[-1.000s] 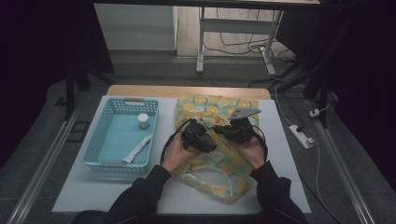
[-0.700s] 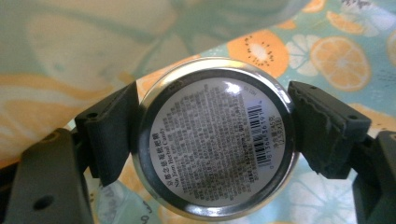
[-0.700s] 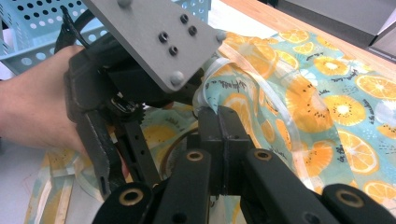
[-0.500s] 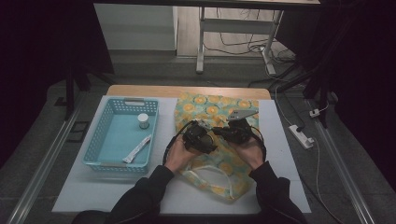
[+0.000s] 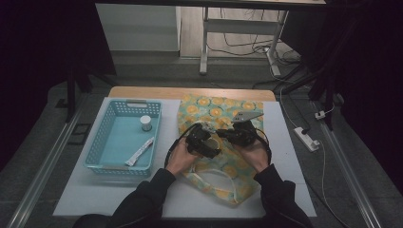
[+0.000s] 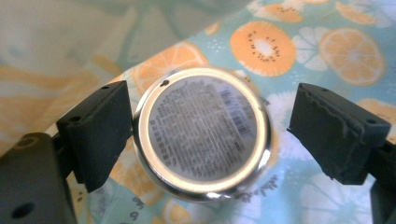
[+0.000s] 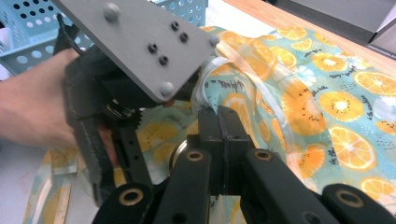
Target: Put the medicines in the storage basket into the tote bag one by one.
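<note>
Your table carries a blue perforated basket on the left and, just beside it, a citrus-print bag lying flat under both your hands. In the basket sit a small white-capped jar and a slim white sachet, well apart from the work. Over the bag, your left gripper has just been opening its jaws: a round tin with a printed label still sits between them, close against one pad while the other stands clear, so nothing clamps it now. Your right gripper has its jaws pressed together; fabric and a clear plastic handle of the bag lie right at the tips, though I cannot tell whether they are pinched. The risk, as I judge it: the tin is smooth and free, so if you tilt or pull the left gripper sideways it may roll off across the slippery fabric rather than settle inside the bag, and any tug from the right would shift the fabric under it.
</note>
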